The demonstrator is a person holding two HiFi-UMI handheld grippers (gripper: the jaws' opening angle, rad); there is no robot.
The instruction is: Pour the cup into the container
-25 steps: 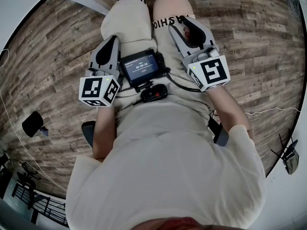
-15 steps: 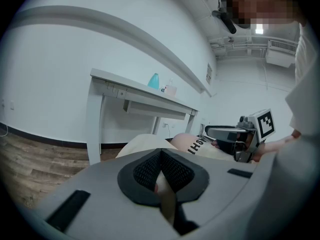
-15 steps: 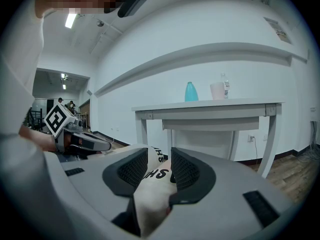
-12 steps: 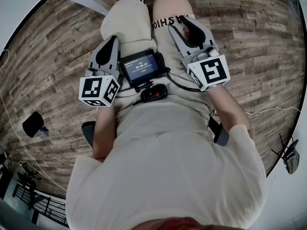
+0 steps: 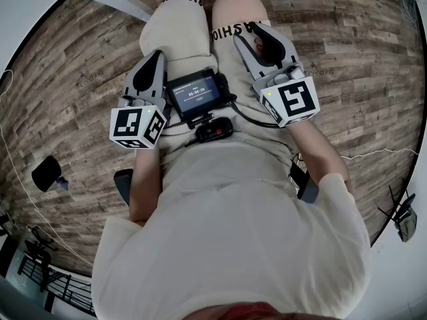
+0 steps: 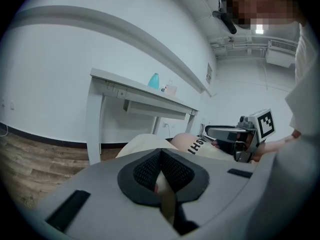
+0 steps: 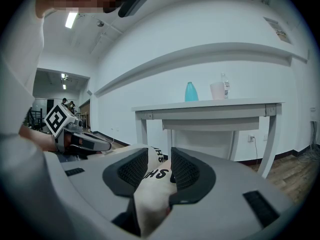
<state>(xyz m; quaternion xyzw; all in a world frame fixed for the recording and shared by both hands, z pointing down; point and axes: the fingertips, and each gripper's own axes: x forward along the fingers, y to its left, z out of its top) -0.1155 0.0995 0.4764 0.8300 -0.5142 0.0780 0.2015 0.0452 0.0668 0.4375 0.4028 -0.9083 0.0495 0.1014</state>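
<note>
with the left tongs point(image 6: 161, 171) pressed together and the right tongs point(image 7: 159, 166) slightly apart on nothing, both over the lap point(image 5: 180, 39), and the cup point(image 7: 217, 90) near the teal container point(image 7: 191, 91) on the far counter point(image 7: 210, 106), the cup could be knocked over if approached before the tongs are widened.

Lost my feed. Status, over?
Left claw shut, right claw open, both empty, over lap. Cup and teal container on table ahead. Nothing in the way.
</note>
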